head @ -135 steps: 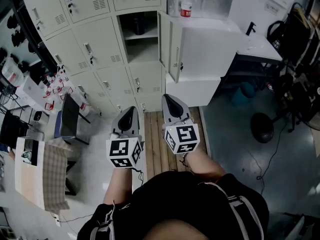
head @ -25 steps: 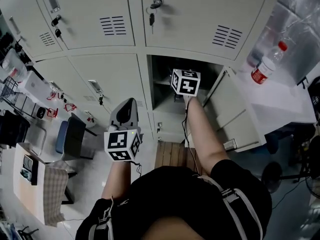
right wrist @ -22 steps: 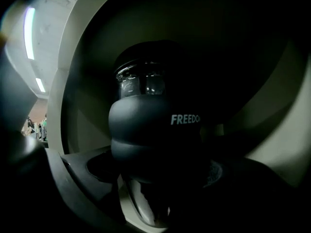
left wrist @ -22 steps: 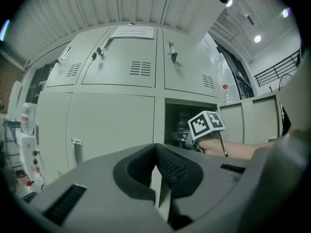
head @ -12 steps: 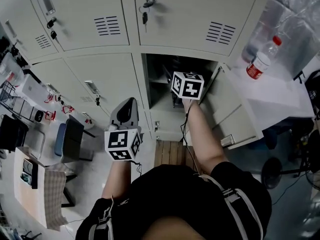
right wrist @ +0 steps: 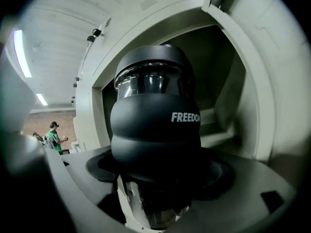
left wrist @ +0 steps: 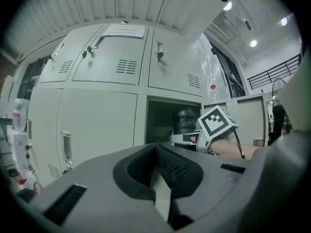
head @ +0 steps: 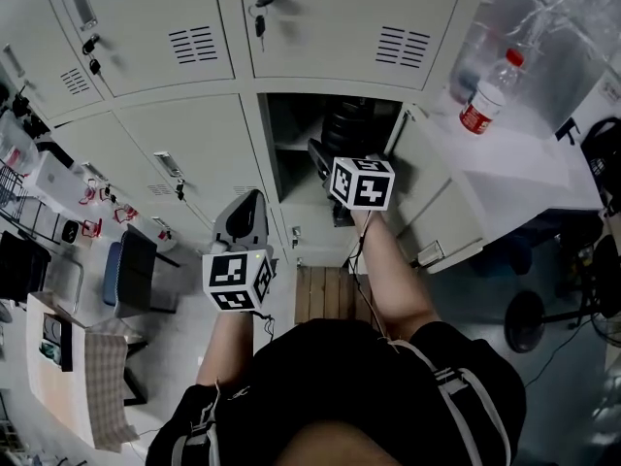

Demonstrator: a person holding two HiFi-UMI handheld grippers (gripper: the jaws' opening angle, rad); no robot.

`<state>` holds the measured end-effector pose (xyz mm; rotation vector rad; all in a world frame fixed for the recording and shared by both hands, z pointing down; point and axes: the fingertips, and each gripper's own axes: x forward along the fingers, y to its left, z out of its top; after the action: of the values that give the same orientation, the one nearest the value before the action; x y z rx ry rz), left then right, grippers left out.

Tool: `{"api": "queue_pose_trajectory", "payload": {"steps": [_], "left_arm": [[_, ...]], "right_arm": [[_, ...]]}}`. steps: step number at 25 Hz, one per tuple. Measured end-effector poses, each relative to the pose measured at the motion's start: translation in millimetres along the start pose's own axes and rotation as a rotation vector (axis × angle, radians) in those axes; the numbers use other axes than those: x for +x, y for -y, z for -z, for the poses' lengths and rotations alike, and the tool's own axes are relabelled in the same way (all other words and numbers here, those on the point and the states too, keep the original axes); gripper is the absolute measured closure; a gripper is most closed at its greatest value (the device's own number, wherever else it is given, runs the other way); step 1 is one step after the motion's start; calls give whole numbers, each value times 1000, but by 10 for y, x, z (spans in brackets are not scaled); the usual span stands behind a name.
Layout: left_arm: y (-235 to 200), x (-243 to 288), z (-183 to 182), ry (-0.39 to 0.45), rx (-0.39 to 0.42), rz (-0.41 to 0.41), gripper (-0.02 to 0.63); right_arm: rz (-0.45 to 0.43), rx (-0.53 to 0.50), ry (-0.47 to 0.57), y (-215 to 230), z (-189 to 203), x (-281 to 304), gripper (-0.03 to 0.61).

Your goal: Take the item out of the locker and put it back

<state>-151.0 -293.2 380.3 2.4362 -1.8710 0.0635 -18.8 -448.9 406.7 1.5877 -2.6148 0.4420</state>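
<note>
A black bulbous bottle with white lettering sits between the jaws of my right gripper, which is shut on its lower part. In the head view the bottle is at the mouth of the open locker compartment, just ahead of my right gripper. The locker door stands swung out to the right. My left gripper hangs lower, left of the opening, and is shut on nothing. Its own view shows the bottle and the right gripper's marker cube.
Closed grey lockers with keys surround the open one. A clear water bottle with a red label stands on the white cabinet at right. A dark chair is at left, wooden slats underfoot. A person in green stands far off.
My right gripper has drawn back from inside the compartment toward me, bringing the black bottle to the opening. The left gripper has stayed where it was.
</note>
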Motion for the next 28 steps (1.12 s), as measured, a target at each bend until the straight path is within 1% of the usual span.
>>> {"api": "queue_pose_trajectory", "payload": {"steps": [7,14,22,28], "left_arm": [[175,-123,107,-19,-7,26,600],[323,-173,206,-34,-8,59,600],[381,-162,239,-42,-2,77,600],[391,-139,198,-30,6,84,601]], "right_arm": [[-19,-21,1,-98,324,-435,140],[-65,-41,5,-253,582,-885,140],[-81,-66,32,-359,616,-1227,140],[-94,-74,44,-415,611,-1290,140]]}}
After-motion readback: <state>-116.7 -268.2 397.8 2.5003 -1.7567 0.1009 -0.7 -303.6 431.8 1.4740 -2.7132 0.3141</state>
